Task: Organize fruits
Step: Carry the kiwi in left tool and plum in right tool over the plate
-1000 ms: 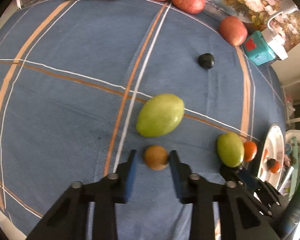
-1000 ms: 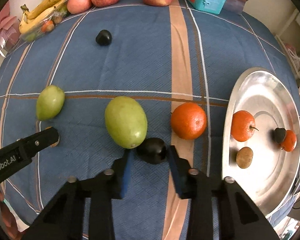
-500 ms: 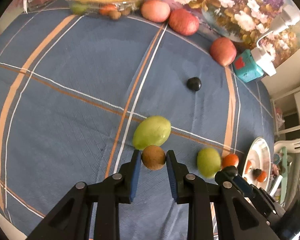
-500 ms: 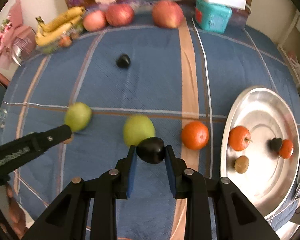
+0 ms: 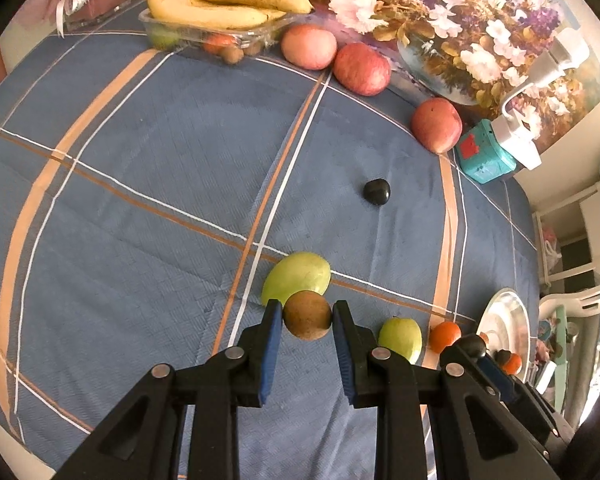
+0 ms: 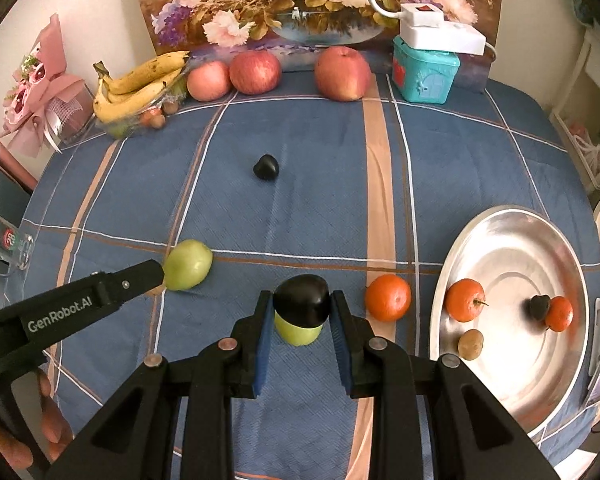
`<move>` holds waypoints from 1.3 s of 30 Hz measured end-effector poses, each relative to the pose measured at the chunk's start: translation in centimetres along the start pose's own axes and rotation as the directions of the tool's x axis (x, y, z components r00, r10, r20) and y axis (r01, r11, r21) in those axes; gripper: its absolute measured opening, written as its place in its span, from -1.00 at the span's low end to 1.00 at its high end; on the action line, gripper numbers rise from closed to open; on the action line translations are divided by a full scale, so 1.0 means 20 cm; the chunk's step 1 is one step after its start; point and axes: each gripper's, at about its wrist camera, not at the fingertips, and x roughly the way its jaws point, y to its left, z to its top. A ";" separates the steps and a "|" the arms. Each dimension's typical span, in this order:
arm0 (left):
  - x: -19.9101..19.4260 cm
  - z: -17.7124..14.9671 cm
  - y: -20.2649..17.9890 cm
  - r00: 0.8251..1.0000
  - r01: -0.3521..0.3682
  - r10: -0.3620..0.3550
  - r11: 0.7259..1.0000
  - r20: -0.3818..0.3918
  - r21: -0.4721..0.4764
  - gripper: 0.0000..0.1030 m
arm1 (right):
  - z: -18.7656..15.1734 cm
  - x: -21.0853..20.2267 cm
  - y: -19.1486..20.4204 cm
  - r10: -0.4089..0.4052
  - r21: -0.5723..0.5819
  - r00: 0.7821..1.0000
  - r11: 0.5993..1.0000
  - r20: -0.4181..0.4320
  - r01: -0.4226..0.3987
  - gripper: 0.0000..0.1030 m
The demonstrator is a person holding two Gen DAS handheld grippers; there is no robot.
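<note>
My left gripper (image 5: 307,316) is shut on a small round brown fruit (image 5: 307,315), held up off the blue checked cloth. My right gripper (image 6: 301,306) is shut on a dark plum (image 6: 301,299), also lifted. Below lie a large green mango (image 5: 298,278) (image 6: 189,264), a smaller green fruit (image 5: 401,339) (image 6: 298,332) partly hidden under the plum, and an orange (image 6: 388,297) (image 5: 444,335). At the right stands a steel plate (image 6: 500,240) (image 5: 504,316) holding two oranges, a brown fruit (image 6: 470,344) and a dark plum (image 6: 538,306). Another dark plum (image 5: 377,191) (image 6: 266,167) lies mid-cloth.
Along the far edge stand a clear tray of bananas (image 5: 228,2) (image 6: 140,80), three red apples (image 5: 362,68) (image 6: 342,73), a teal box (image 5: 485,156) (image 6: 424,70) with a white power strip, and a flower picture. A pink bouquet (image 6: 40,88) sits far left.
Both grippers closed on their fruit and rose from the cloth; the brown fruit and the dark plum lifted with them, and more of the table's far edge came into view.
</note>
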 end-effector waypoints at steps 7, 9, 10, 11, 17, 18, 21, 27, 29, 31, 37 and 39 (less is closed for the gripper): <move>0.00 -0.01 -0.04 1.000 0.004 -0.004 1.000 0.003 0.011 -0.46 | 0.00 0.03 -0.07 -0.002 0.040 1.000 0.999 -0.013 0.003 -0.44; 0.01 -0.01 -0.07 1.000 0.008 -0.008 1.000 0.003 0.020 -0.46 | 0.00 0.04 -0.11 -0.004 0.065 1.000 0.998 -0.019 0.005 -0.44; 0.01 -0.01 -0.08 1.000 0.011 -0.011 1.000 0.001 0.025 -0.46 | 0.00 0.04 -0.14 -0.006 0.082 1.000 0.997 -0.022 0.008 -0.44; 0.01 -0.01 -0.10 1.000 0.015 -0.015 0.999 -0.001 0.033 -0.46 | -0.01 0.04 -0.17 -0.012 0.095 1.000 0.995 -0.023 0.014 -0.44; 0.04 -0.06 -0.21 1.000 0.019 -0.018 0.996 -0.014 0.092 -0.46 | -0.03 0.01 -0.42 -0.092 0.224 0.996 0.970 -0.020 0.094 -0.44; 0.05 -0.08 -0.23 1.000 0.021 -0.019 0.995 -0.018 0.101 -0.46 | -0.04 0.00 -0.47 -0.116 0.249 0.993 0.961 -0.022 0.118 -0.44; 0.07 -0.11 -0.29 0.999 0.031 -0.027 0.991 -0.029 0.128 -0.46 | -0.06 -0.03 -0.59 -0.170 0.293 0.985 0.941 -0.028 0.170 -0.44; 0.08 -0.19 -0.45 0.998 0.060 -0.054 0.972 -0.034 0.227 -0.46 | -0.11 -0.13 -0.79 -0.252 0.385 0.968 0.892 -0.012 0.237 -0.44; 0.07 -0.21 -0.51 0.997 0.078 -0.073 0.960 -0.030 0.268 -0.46 | -0.12 -0.16 -0.83 -0.258 0.402 0.966 0.884 -0.003 0.238 -0.44; 0.07 -0.24 -0.58 0.996 0.085 -0.081 0.948 -0.026 0.306 -0.46 | -0.12 -0.19 -0.85 -0.257 0.411 0.966 0.882 0.008 0.231 -0.44; 0.10 -0.35 -0.78 0.991 0.133 -0.134 0.891 -0.029 0.434 -0.46 | -0.11 -0.21 -0.89 -0.229 0.426 0.973 0.884 0.036 0.193 -0.43; 0.11 -0.39 -0.84 0.988 0.145 -0.149 0.871 -0.027 0.469 -0.46 | -0.11 -0.23 -0.90 -0.224 0.428 0.974 0.885 0.041 0.186 -0.43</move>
